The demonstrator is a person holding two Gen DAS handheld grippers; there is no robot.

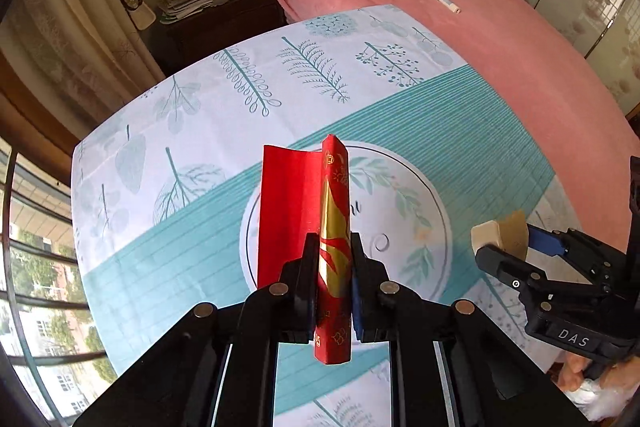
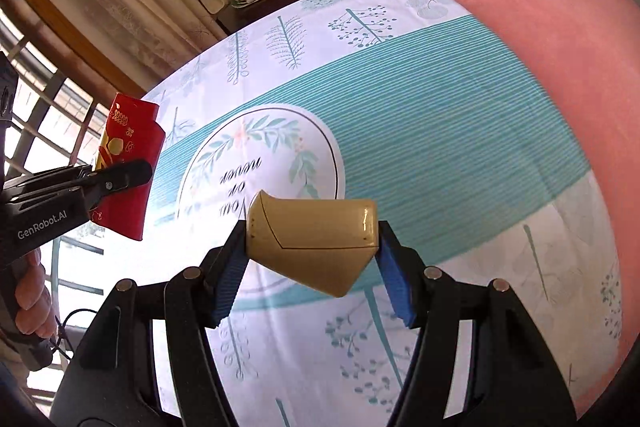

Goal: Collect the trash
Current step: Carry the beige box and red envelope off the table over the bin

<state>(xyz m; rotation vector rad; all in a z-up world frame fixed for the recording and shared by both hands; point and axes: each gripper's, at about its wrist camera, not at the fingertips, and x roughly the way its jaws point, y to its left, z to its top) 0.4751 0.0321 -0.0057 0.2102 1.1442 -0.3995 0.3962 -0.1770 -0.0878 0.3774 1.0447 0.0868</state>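
Left tool [image 1: 331, 259]: clamped on red-gold packet [image 1: 334, 227], above the bed [image 1: 520, 75].
Right tool [image 2: 310, 259]: clamped on tan box [image 2: 312, 243].

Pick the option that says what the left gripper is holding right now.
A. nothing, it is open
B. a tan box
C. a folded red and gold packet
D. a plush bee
C: in the left wrist view the left gripper is shut on the folded red and gold packet, held above the patterned cloth, while the tan box sits in the right gripper.
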